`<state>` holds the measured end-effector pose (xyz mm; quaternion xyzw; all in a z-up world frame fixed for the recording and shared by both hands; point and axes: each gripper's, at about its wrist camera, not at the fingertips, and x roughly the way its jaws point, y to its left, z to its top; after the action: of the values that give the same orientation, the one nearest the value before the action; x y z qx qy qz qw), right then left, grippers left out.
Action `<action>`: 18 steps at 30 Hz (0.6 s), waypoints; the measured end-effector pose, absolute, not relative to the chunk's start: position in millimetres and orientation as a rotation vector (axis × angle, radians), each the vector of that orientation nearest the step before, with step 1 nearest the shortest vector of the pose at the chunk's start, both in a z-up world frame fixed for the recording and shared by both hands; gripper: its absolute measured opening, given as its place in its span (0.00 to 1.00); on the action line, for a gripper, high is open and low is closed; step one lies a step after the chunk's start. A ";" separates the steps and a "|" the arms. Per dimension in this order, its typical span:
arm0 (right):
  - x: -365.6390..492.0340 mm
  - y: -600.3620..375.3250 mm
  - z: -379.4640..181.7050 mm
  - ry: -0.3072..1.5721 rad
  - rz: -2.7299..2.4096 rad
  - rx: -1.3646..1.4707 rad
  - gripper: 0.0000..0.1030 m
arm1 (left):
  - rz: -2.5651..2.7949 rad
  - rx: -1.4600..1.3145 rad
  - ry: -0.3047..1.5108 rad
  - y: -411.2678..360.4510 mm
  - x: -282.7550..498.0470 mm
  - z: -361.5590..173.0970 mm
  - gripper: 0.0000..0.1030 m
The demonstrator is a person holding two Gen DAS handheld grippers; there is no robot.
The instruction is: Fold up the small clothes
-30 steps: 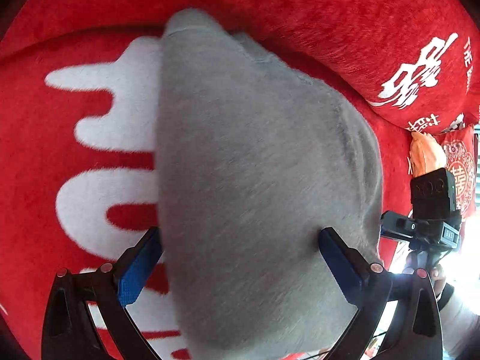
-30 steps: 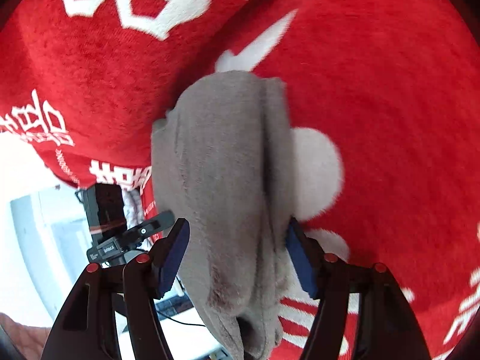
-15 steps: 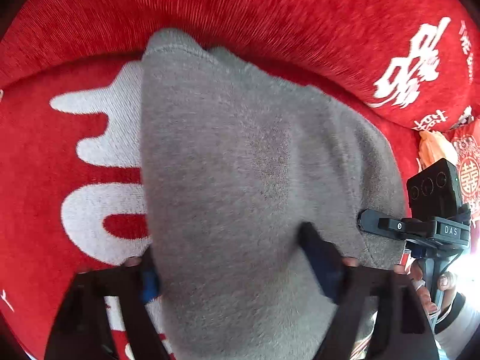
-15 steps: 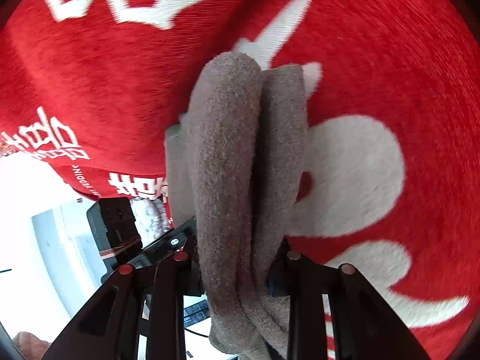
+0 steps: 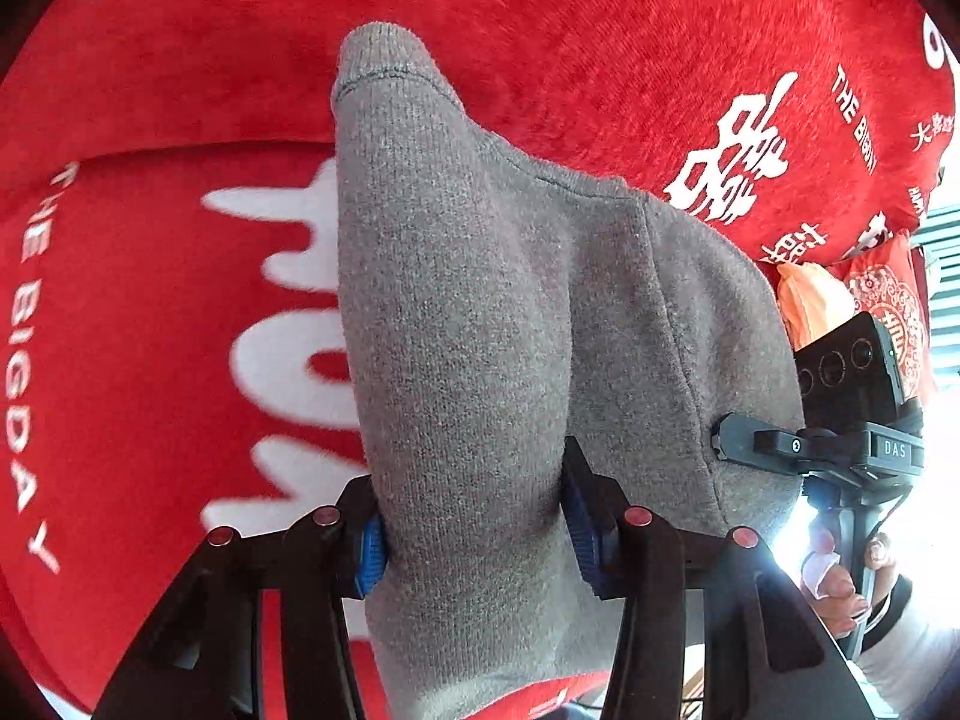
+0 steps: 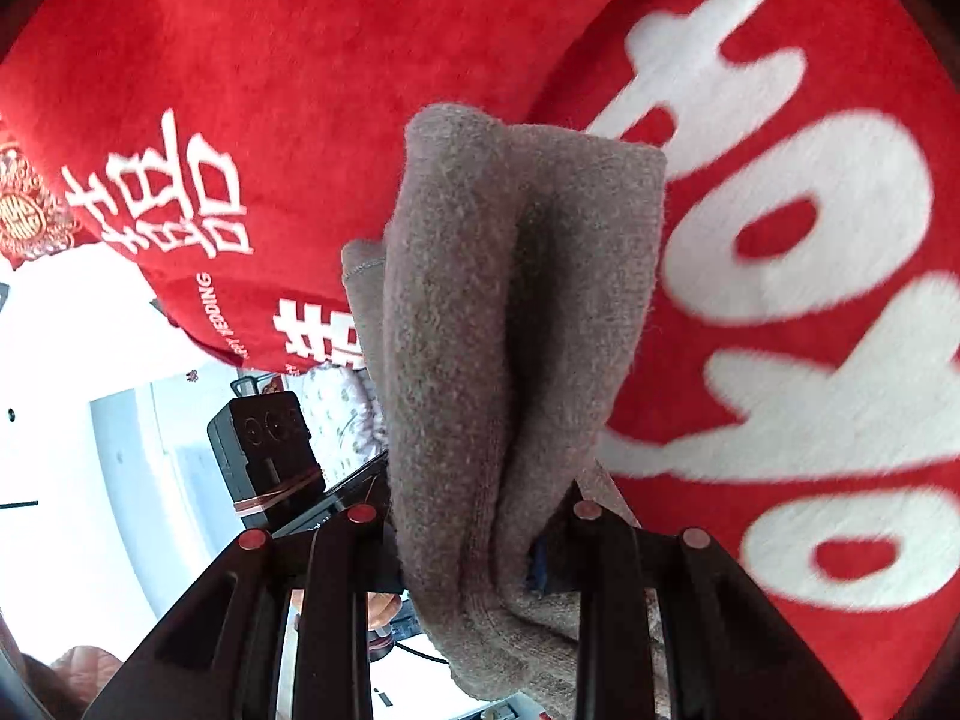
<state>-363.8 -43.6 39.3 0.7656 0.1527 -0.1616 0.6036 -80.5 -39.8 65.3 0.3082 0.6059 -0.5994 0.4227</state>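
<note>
Left wrist view: left gripper (image 5: 474, 516), jaws just closing, w/ blue pads (image 5: 579, 531) pinching a thick bunch of the grey knit garment (image 5: 480, 300), which is raised off the red blanket (image 5: 150, 330), ribbed hem at the far end. Right wrist view: right gripper (image 6: 474, 546) clamped on a doubled fold of the same garment (image 6: 510, 312) above the blanket. Looks soft, light, floppy, non-slip fuzz; best grabbed at hem/corners, since mid-cloth just bunches.

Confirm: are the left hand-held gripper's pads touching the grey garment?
Touching. The left wrist view shows the left hand-held gripper with both blue pads pressed into a bunched fold of the grey garment, which bulges out above them.
</note>
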 end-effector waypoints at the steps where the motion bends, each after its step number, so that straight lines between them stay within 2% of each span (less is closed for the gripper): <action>1: -355.1 -37.7 40.1 0.356 -0.364 1.775 0.29 | -1.495 0.770 1.515 -35.4 -76.2 66.9 0.49; 11: -277.5 10.1 11.8 0.431 -0.279 1.829 0.30 | -1.335 0.802 1.540 31.2 0.7 47.1 0.49; 15: -253.5 14.0 9.2 0.603 -0.361 1.766 0.35 | -1.251 0.844 1.549 48.9 12.2 26.7 0.49; 18: -255.5 8.0 28.6 0.723 -0.487 1.631 0.41 | -1.251 0.788 1.531 57.8 23.3 35.1 0.50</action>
<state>-255.5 8.0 28.6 0.7043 0.3120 -0.2102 0.6020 23.3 57.8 35.1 0.3238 0.6289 -0.5141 0.4852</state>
